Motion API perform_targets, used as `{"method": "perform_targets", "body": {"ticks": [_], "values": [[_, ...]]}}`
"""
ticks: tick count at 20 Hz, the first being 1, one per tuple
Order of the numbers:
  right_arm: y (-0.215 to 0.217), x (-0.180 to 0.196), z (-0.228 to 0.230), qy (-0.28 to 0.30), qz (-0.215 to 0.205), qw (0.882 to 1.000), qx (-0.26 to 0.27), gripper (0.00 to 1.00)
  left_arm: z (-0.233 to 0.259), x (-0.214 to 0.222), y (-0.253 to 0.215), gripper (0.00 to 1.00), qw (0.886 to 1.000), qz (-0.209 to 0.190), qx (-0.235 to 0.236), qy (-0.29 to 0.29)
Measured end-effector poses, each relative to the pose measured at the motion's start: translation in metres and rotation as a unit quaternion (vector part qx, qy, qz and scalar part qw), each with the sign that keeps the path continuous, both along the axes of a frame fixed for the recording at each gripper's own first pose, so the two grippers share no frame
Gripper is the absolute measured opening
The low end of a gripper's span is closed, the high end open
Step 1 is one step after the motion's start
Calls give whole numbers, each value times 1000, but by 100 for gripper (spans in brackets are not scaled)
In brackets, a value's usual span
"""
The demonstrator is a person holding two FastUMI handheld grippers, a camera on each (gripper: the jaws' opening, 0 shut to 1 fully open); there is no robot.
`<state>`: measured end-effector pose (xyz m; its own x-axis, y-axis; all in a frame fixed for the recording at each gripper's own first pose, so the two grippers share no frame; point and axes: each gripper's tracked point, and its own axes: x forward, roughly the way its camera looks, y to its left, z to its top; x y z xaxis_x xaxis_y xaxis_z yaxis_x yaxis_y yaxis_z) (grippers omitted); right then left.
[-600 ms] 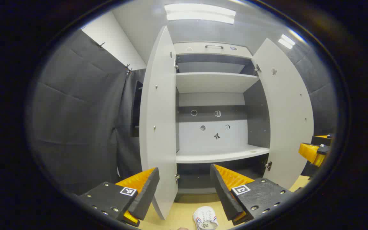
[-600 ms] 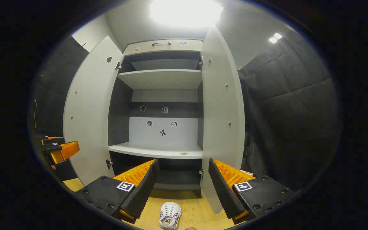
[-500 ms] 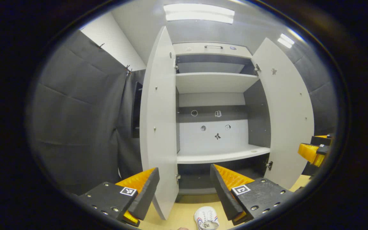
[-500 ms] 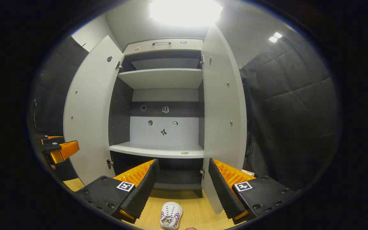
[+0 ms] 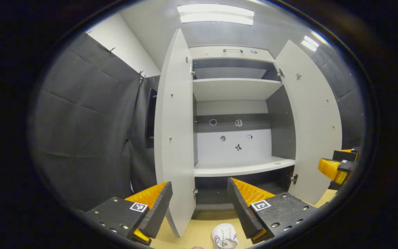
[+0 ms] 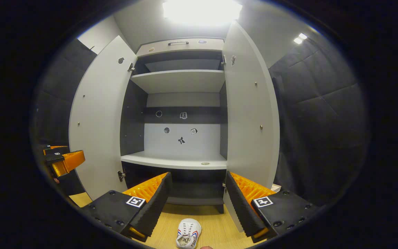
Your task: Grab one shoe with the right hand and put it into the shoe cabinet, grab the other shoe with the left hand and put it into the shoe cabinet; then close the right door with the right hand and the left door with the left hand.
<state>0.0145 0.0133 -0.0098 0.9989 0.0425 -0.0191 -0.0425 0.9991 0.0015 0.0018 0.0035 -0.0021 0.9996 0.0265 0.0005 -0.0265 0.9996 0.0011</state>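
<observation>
The pale grey shoe cabinet [image 6: 181, 103] stands with its left door [image 6: 97, 121] and right door [image 6: 250, 110] swung wide, its shelves bare. A small white shoe [image 6: 188, 233] with red and blue side stripes lies on the wooden floor [image 6: 212, 228] before it. The left gripper [image 5: 199, 204] and right gripper [image 6: 197, 197] are both spread wide, holding nothing.

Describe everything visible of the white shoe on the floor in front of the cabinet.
The white shoe is a low sneaker with white laces and red and blue stripes along its side, seemingly canvas. It lies flat on the pale wooden floor, just before the open shoe cabinet, toe towards the cabinet. In the left gripper view it sits by the edge of the open left door. Nothing grips it: both claws are open above it. Its heel end is cut off by the picture edge.
</observation>
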Motion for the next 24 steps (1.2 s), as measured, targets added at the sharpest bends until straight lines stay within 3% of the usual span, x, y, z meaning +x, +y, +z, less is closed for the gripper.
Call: {"method": "perform_targets", "body": {"ticks": [5, 16, 24], "values": [[7, 11, -4, 1, 9, 1000, 0, 96, 4, 0, 1, 93, 1000, 3, 5, -4], [31, 46, -65, 79, 43, 996, -21, 98, 14, -23, 26, 93, 999, 44, 24, -11], [59, 60, -152, 192, 82, 977, -43, 97, 15, -38, 52, 92, 996, 78, 40, -7]]}}
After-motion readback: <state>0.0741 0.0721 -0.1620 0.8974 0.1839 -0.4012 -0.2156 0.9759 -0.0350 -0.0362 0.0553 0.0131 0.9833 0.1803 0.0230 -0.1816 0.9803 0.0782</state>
